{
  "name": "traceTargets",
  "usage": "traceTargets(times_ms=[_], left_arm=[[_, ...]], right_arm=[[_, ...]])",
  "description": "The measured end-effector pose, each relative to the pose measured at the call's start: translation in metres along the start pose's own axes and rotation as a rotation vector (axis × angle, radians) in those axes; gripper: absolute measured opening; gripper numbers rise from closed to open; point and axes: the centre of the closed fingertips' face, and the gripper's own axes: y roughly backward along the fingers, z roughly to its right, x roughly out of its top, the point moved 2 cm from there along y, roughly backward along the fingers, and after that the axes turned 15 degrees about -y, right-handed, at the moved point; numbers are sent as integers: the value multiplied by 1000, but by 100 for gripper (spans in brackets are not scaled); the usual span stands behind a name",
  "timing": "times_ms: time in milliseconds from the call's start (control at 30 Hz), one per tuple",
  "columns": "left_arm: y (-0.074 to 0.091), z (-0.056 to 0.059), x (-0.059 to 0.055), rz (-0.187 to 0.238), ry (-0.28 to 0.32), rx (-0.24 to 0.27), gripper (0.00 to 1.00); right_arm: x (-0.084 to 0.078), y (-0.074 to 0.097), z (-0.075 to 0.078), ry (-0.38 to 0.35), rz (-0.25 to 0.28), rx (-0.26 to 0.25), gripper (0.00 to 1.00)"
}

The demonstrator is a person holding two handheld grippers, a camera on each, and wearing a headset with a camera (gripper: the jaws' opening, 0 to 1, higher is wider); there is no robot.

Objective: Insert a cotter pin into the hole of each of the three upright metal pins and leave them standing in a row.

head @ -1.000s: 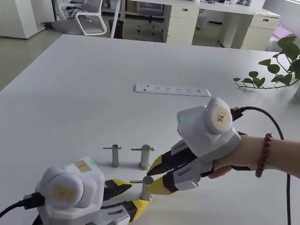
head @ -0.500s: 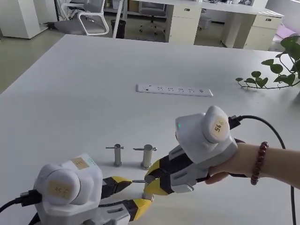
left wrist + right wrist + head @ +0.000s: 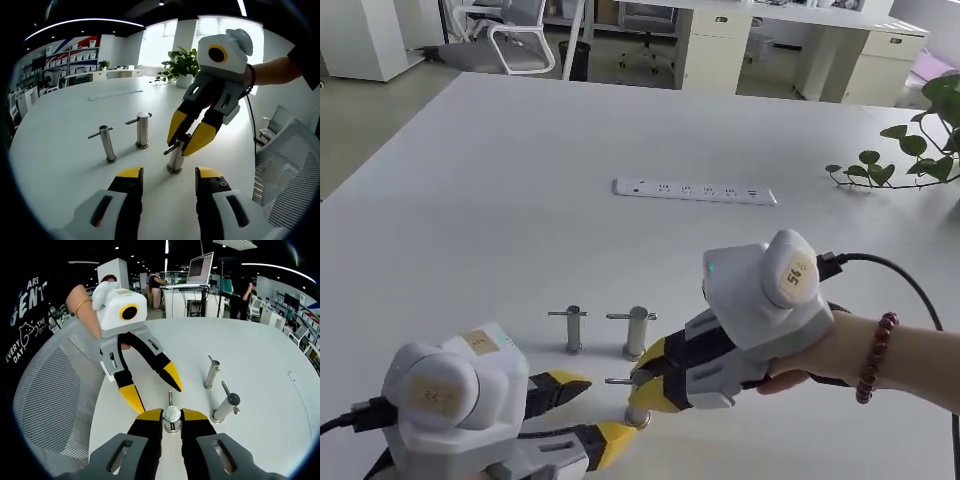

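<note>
Three silver metal pins stand upright on the white tabletop [image 3: 520,180]. The two farther ones, the left pin [image 3: 574,331] and the middle pin [image 3: 636,333], each carry a thin crosswise pin. The right gripper [image 3: 171,416] pinches the nearest pin [image 3: 176,159] at its head, where a thin metal cotter pin [image 3: 171,148] juts sideways. The left gripper [image 3: 169,172] gapes wide just before its base.

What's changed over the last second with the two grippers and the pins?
The right gripper moved in leftward and appears to have closed on the head of the nearest metal pin, which already carries a cotter pin. The left gripper, open, drew back slightly from that pin. The rear left pin and rear right pin stayed upright, cotter pins in.
</note>
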Motion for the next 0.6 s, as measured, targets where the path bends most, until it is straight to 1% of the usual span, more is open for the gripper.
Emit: traceTargets(times_ms=[233,367,600], left_arm=[[7,-3,2,9,4,3,44],[12,-3,1,10,-1,2,45],[22,-4,-4,-8,-13,-2,48]], right_arm=[[1,2,4,-4,2,-5,8],[1,4,5,-8,5,-2,8],[1,16,16,-13,9,-11,8]])
